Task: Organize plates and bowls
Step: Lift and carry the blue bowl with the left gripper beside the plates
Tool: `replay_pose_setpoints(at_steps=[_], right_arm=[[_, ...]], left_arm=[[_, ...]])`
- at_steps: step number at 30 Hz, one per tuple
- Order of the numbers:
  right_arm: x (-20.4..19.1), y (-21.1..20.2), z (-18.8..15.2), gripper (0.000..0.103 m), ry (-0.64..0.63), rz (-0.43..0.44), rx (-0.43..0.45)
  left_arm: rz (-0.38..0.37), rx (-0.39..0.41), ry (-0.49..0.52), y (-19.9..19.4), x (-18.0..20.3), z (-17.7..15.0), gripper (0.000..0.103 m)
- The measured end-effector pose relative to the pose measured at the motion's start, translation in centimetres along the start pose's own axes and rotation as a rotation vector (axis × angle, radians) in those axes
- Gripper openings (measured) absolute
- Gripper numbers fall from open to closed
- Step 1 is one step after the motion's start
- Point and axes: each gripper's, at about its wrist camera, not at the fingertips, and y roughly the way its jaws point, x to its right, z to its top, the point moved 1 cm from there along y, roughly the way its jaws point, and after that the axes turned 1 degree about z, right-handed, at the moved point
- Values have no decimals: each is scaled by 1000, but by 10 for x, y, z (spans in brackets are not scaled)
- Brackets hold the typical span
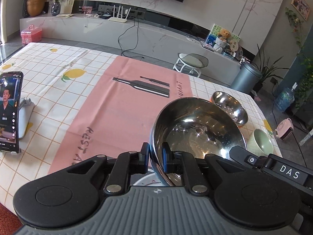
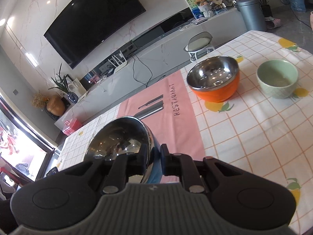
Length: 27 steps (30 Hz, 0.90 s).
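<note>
Steel bowl carried by two grippers, ready for stacking

Both tools are clamped on one round stainless-steel bowl with a blue outer shell (image 1: 195, 133), each pinching its rim wall with one pad inside and one outside. The left gripper (image 1: 155, 157) holds the near-left part of the rim, and the right gripper (image 2: 153, 160) holds the opposite edge; its black body also shows at the right of the left wrist view. The jaws of each are pressed close together, with only the thin bowl wall between them. The bowl appears lifted clear of the pink cloth placemat printed with dark bottles (image 1: 125, 101), tilted with its mouth towards the left camera. A white rim shows beneath it, too hidden to name.

On the lemon-patterned checked tablecloth (image 2: 244, 133) beyond stand a steel-lined orange bowl (image 2: 214, 78) and, just beside it, a small pale-green ceramic cup-shaped bowl (image 2: 277, 78), apart from each other. A smartphone on a white stand (image 1: 9, 111) sits at the left edge of the table.

The step in hand looks like carrying the blue-shelled bowl to nest with the orange one. To do it well, both hands should travel together at a matched pace so the rim is neither twisted nor pulled apart, and the bowl should be levelled before descent. It should be centred over the orange bowl, lowered until it seats, and only then released, one side after the other. The polished rim may slip under a thin pinch, so sudden swings are best avoided, and the green bowl needs clearance
</note>
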Motion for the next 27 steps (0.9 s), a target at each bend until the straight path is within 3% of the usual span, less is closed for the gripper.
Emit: replay_pose_setpoints(at_steps=[11,17,27], right_arm=[[75,-67,-3,11,83,-100,72],[110,-74,-15,11,146,-161,51],[133,-74,-14,11,175,-202,57]], left_arm=[[-89,-105,126,11,71,-45,15],[-89,-164,174,24,91,-63,15],[-103,-227,175,40,104,-77,16]])
